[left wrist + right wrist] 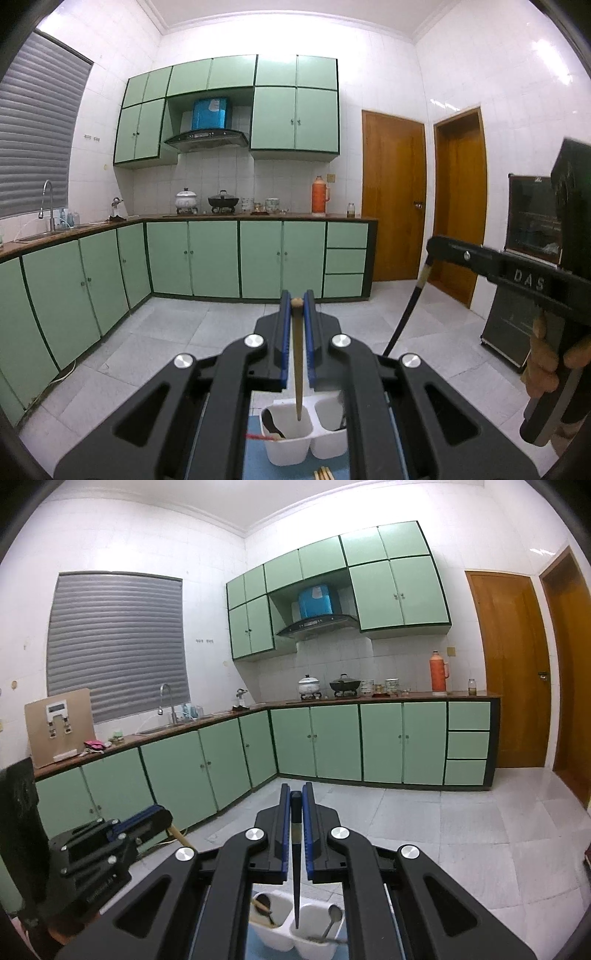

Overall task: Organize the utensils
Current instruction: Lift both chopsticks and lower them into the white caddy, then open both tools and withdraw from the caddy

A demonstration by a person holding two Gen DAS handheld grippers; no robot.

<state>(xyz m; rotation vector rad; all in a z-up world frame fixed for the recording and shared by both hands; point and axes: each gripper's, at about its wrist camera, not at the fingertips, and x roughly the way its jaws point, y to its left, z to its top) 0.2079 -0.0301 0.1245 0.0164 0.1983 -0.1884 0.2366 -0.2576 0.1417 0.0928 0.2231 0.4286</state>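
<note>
Both my views are bright and evenly lit from overhead. The ceiling [288, 14] blows out to pure white at twelve o'clock, and the wall tiles [498, 92] carry small glare streaks toward two o'clock. The fisheye bends the green cabinets [177, 771] into curves and leaves black corners around each round picture. The distant kitchen stays fairly sharp; my black tongs' frame [295, 886] at six o'clock is soft and dark, with little shadow on the floor [184, 332].

L gripper [297, 306] & R gripper [295, 797] near level, fingers clamped shut
</note>
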